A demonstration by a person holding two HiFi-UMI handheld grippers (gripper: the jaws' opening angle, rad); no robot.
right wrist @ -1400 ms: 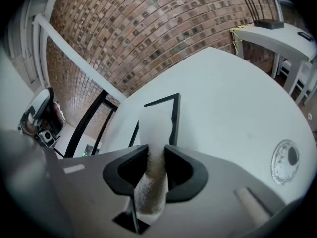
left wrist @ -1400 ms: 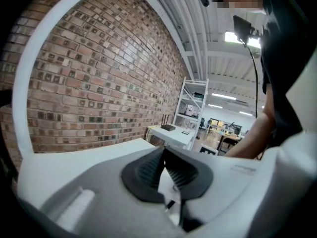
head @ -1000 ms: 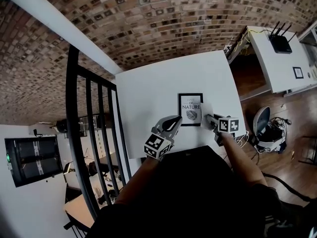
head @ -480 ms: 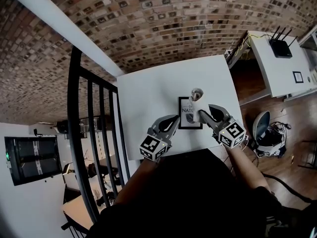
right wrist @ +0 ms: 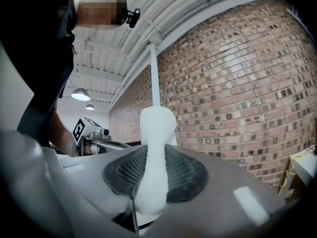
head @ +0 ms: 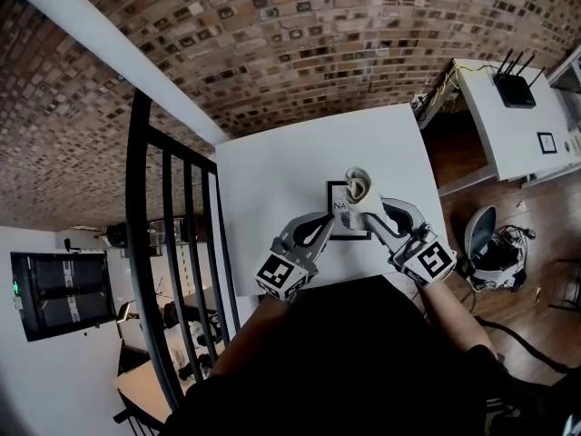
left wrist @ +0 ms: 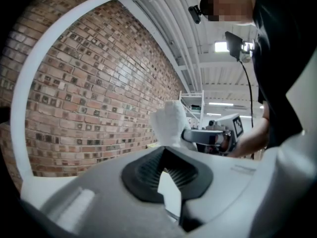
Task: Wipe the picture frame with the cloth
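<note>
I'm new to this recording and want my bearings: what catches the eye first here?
A bunched white cloth sticks up from the shut jaws of the right hand-held gripper, over a black picture frame that lies on the white table. The left hand-held gripper sits at the frame's left edge, and a brick wall fills the background.

Light is bright and even in the head view: the white table point(head: 272, 171) nearly washes out, shadows are faint, and the brick wall point(head: 272, 34) bows hard toward the edges. In both gripper views ceiling lamps point(right wrist: 80, 94) glare overhead and the cloth point(right wrist: 156, 128) looks almost overexposed. Up close, the left gripper point(left wrist: 167, 170) and right gripper point(right wrist: 153, 167) are soft and blurred, with dark corners.
</note>
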